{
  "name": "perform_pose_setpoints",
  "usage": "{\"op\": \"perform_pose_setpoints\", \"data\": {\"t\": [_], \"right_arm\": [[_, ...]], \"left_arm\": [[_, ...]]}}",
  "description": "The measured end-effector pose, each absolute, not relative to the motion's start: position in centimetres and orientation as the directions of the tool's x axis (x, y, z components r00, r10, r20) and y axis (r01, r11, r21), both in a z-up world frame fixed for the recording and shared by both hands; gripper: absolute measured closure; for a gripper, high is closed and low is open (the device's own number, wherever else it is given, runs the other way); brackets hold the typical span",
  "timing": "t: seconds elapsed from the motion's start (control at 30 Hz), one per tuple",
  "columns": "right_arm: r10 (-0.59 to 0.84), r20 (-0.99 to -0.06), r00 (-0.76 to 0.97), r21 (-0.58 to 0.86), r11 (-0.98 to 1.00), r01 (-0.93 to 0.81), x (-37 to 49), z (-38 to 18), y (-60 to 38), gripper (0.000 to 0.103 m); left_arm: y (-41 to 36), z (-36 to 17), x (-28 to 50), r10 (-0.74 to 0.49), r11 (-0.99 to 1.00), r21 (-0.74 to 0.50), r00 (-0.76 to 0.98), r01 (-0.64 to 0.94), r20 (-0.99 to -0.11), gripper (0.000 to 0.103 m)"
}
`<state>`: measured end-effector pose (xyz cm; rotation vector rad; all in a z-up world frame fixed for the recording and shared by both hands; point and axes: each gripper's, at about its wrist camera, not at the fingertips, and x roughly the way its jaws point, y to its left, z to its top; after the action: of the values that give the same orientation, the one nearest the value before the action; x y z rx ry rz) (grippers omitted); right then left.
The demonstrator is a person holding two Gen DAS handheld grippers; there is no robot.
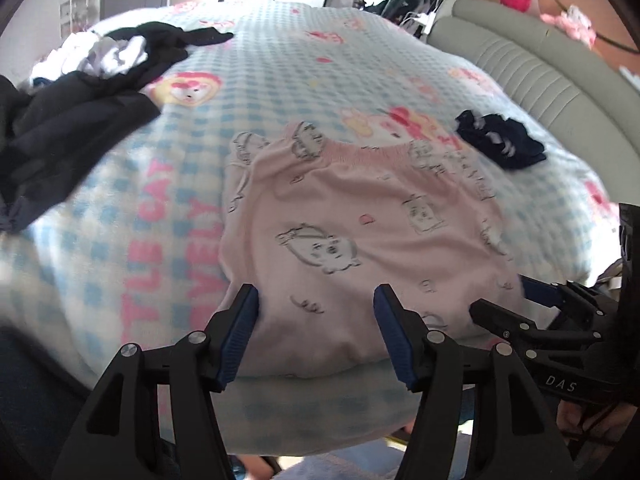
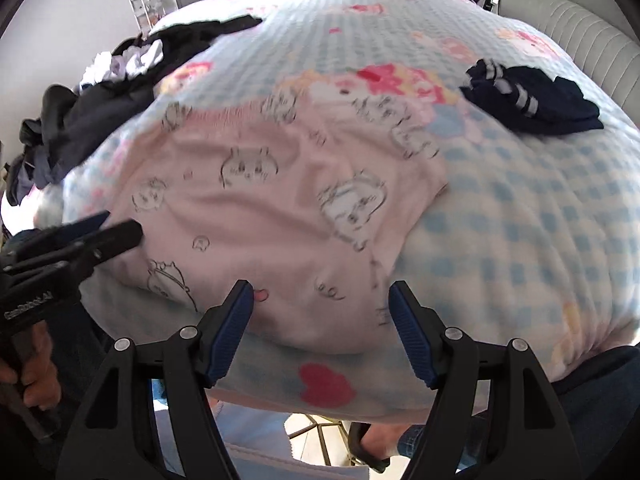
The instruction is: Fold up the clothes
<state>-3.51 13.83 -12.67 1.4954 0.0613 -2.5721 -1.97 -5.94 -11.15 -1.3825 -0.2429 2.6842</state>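
Observation:
Pink pyjama shorts [image 1: 360,232] with grey cartoon prints lie flat on the blue checked blanket [image 1: 280,80], waistband at the far side. They also show in the right wrist view [image 2: 280,208]. My left gripper [image 1: 316,300] is open and empty, its fingers just above the shorts' near hem. My right gripper [image 2: 322,296] is open and empty over the near right part of the hem. Each gripper shows in the other's view, the right one [image 1: 520,312] and the left one [image 2: 100,232].
A small folded dark blue garment [image 1: 500,140] lies at the far right of the bed, also in the right wrist view [image 2: 532,100]. A pile of dark and white clothes [image 1: 80,92] lies at the far left. A grey padded headboard [image 1: 540,68] runs along the right.

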Motion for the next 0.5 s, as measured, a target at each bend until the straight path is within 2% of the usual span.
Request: {"op": "perform_pose_setpoints", "data": {"t": [0.07, 0.1, 0.2, 0.27, 0.37, 0.43, 0.5], "right_arm": [[-0.099, -0.870, -0.483, 0.024, -0.987, 0.160, -3.4, -13.1, 13.7, 0.032], [-0.083, -0.871, -0.484, 0.006, -0.987, 0.158, -3.4, -13.2, 13.8, 0.032], [-0.037, -0.870, -0.492, -0.019, -0.994, 0.108, -3.4, -13.2, 15.3, 0.032], [-0.031, -0.873, -0.486, 0.000, -0.998, 0.064, -3.6, -13.1, 16.8, 0.030], [-0.064, -0.874, -0.482, 0.070, -0.998, 0.006, -3.8, -12.3, 18.3, 0.030], [-0.111, -0.858, -0.502, 0.118, -0.993, 0.017, -3.5, -11.4, 17.9, 0.030], [-0.146, -0.843, -0.518, 0.131, -0.989, 0.067, -3.2, -10.6, 16.9, 0.030]], "left_arm": [[-6.3, -11.8, -1.9, 0.081, -0.992, -0.118, -0.558, 0.031, -0.826, 0.041], [-6.8, -12.2, -2.0, 0.040, -0.994, -0.090, -0.545, 0.065, -0.837, 0.037], [-9.0, -12.1, -2.0, 0.053, -0.982, -0.144, -0.543, 0.126, -0.838, 0.037], [-9.6, -11.4, -1.5, -0.005, -0.980, -0.109, -0.571, 0.165, -0.821, 0.037], [-10.3, -10.1, -0.6, 0.065, -0.967, -0.204, -0.629, 0.150, -0.774, 0.039], [-9.8, -8.9, 0.2, 0.166, -0.958, -0.281, -0.679, 0.062, -0.715, 0.039], [-8.4, -8.3, 0.8, 0.237, -0.953, -0.303, -0.688, -0.025, -0.687, 0.038]]}}
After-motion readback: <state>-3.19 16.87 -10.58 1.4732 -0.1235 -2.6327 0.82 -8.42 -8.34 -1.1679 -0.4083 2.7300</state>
